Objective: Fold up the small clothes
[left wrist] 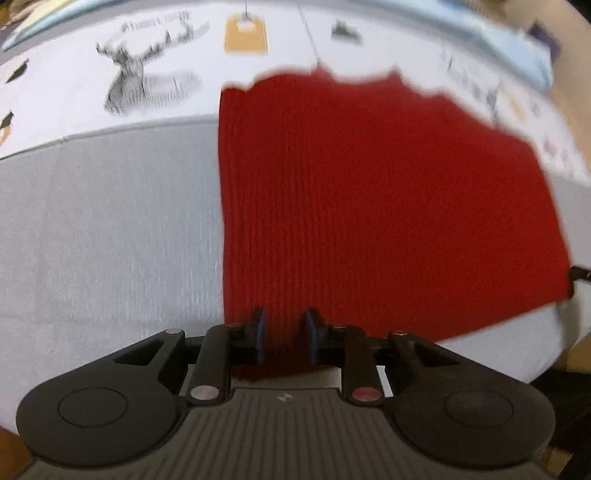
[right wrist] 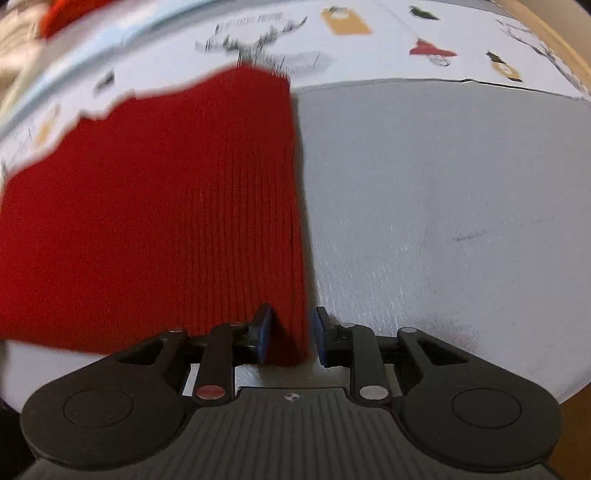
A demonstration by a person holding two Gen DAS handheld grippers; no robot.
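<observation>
Left wrist view: red knit cloth [left wrist: 369, 206] spread over a grey mat [left wrist: 110, 240], ribs running away from the camera, straight left edge lying on the grey, far edge jagged and blurred where it reaches onto a white printed sheet [left wrist: 74, 92] beyond the mat. Left gripper [left wrist: 284, 334] at the near edge of the cloth close to its left corner, blue-padded fingers [left wrist: 260, 332] standing on either side of the fabric with a gap between them full of red knit; clamped on the cloth or merely straddling it, cannot tell. On the sheet, a sketched grey stag [left wrist: 129, 74] and an orange tag [left wrist: 245, 35]. Whole frame smeared by motion. Right wrist view: same red knit cloth [right wrist: 147, 206] filling the left half, its straight right edge lying on the grey mat [right wrist: 443, 221], far edge ragged against the white printed sheet [right wrist: 388, 55]. Right gripper [right wrist: 291, 334] at the near right corner of the cloth, left pad [right wrist: 264, 332] touching the fabric, right pad just beside its edge with a sliver of grey showing between; pinched or loose, cannot tell. Small printed pictures scattered over the sheet, among them an orange tag [right wrist: 347, 20] and a red shape [right wrist: 430, 48].
</observation>
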